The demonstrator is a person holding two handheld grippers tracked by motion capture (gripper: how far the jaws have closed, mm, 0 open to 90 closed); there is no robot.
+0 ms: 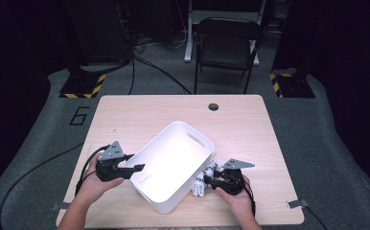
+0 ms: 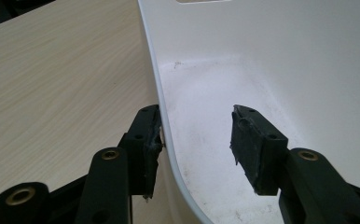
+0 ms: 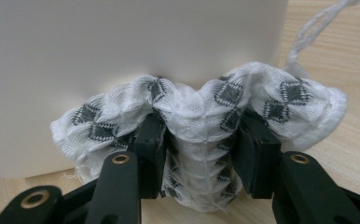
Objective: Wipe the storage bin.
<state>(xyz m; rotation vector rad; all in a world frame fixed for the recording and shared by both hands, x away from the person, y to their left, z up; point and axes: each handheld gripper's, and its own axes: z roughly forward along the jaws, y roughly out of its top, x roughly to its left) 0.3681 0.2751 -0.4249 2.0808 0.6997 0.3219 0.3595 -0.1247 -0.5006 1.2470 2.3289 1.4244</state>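
High view puts the white bin point(image 1: 173, 165) at the middle of my table point(image 1: 240, 120). My left gripper point(image 1: 125, 167) sits at the bin's left rim, jaws apart astride the wall, one outside and one inside, not pressing. My right gripper point(image 1: 207, 182) is just right of the bin, jaws clamped on the white patterned cloth point(image 3: 197, 116) lying against the bin's outer wall
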